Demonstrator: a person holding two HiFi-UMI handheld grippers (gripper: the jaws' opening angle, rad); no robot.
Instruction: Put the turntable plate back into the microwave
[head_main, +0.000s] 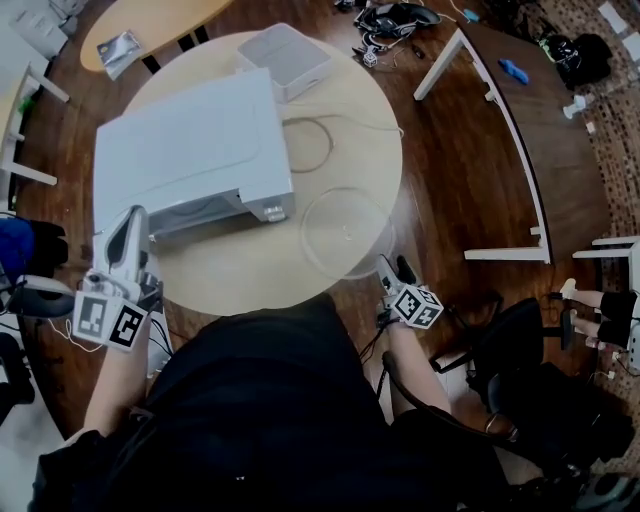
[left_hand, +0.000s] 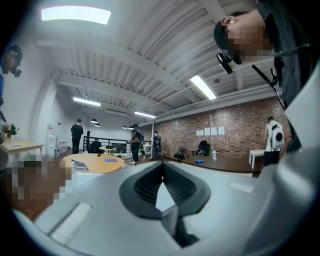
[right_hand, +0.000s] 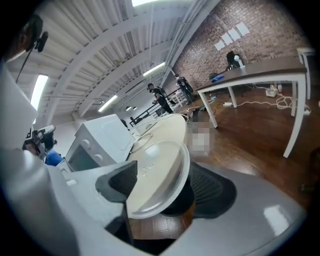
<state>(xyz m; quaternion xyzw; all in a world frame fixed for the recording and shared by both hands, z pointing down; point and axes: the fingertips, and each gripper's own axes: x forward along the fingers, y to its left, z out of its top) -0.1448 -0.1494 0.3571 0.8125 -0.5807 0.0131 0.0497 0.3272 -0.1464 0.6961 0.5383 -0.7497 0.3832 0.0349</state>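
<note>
The clear glass turntable plate (head_main: 345, 232) lies flat on the round beige table (head_main: 250, 270), near its right edge. The white microwave (head_main: 190, 150) stands on the table's left half. My right gripper (head_main: 395, 266) is at the plate's near rim. In the right gripper view its jaws stand wide open around the plate (right_hand: 160, 170), with neither pad pressing on the glass; the microwave (right_hand: 100, 137) is behind. My left gripper (head_main: 128, 238) is by the microwave's front left corner. Its fingertips (left_hand: 162, 167) meet, and a white patch shows behind them; I cannot tell what it is.
A white box (head_main: 285, 58) and a looped cable (head_main: 320, 140) sit behind the microwave. A dark desk on white legs (head_main: 520, 120) stands right of the table, and a black office chair (head_main: 520, 370) is close by my right arm. Several people (left_hand: 134, 145) stand far off.
</note>
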